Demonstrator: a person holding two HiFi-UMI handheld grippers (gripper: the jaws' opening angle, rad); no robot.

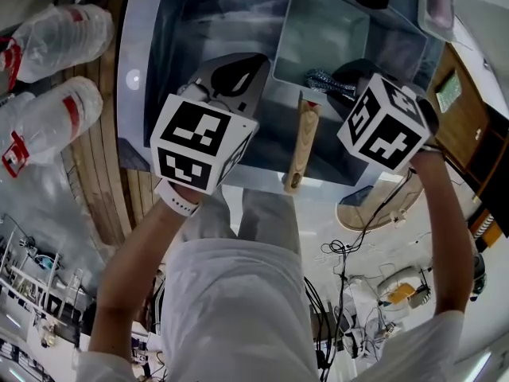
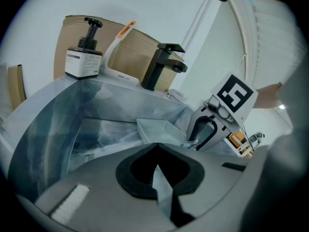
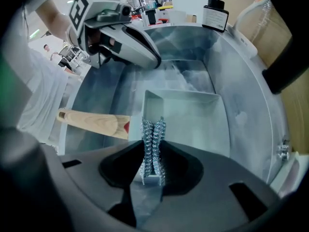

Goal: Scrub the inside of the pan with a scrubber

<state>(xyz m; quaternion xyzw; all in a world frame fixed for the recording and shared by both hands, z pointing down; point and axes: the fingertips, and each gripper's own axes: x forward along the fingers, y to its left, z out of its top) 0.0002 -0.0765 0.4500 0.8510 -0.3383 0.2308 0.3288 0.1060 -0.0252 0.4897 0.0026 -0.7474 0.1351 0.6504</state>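
The right tool (image 3: 151, 142) is clamping a silvery coiled steel-wire scrubber (image 3: 153, 129) at the near end of a square grey metal pan (image 3: 193, 124) with a wooden handle (image 3: 94, 122). The pan is sitting in a marbled grey sink (image 3: 236, 66). The left tool (image 2: 157, 145), jaws together on nothing, is hovering left of the pan.

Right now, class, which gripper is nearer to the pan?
Right. The right gripper, shut on the scrubber, is at the pan's handle end; the left gripper is off to the pan's side, over the sink.
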